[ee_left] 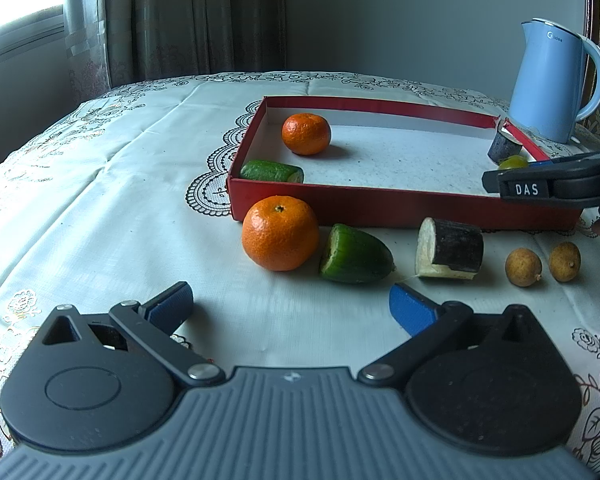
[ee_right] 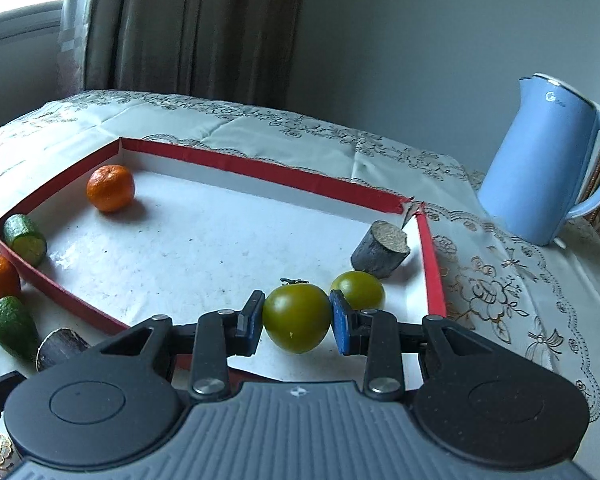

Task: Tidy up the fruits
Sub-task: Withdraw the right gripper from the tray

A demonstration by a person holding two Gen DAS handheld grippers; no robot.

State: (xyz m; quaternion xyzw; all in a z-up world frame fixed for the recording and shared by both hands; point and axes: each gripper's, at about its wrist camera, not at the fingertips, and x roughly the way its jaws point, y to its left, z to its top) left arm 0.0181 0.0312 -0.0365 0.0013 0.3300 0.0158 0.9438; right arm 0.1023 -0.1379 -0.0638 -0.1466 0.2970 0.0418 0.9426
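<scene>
Item: fruit sorting, one placement under way.

Red tray (ee_right: 434, 264): sitting on the cloth-covered bench (ee_left: 100, 200). It is already holding a tangerine (ee_right: 110, 188) and a cucumber piece (ee_right: 25, 239) at its left end, and a dark cane stub (ee_right: 380, 255) and a green tomato (ee_right: 358, 290) at its right end.

Right tool (ee_right: 297, 319): hanging low over the tray's near right corner with its pads pressing on either side of a second green tomato (ee_right: 297, 318), right beside the first one.

Left tool (ee_left: 292, 306): waiting over the bench with jaws wide apart and nothing between them.

Awaiting sorting, in a row on the cloth before the tray: a tangerine (ee_left: 280, 238), a cucumber end (ee_left: 355, 254), a cane piece (ee_left: 450, 248) and two longans (ee_left: 523, 267).

Step in hand, as judged: setting the held tomato down next to its match. Next move is calling for the pads to part fully, then a straight withdrawal so the round fruit is not rolling away.
</scene>
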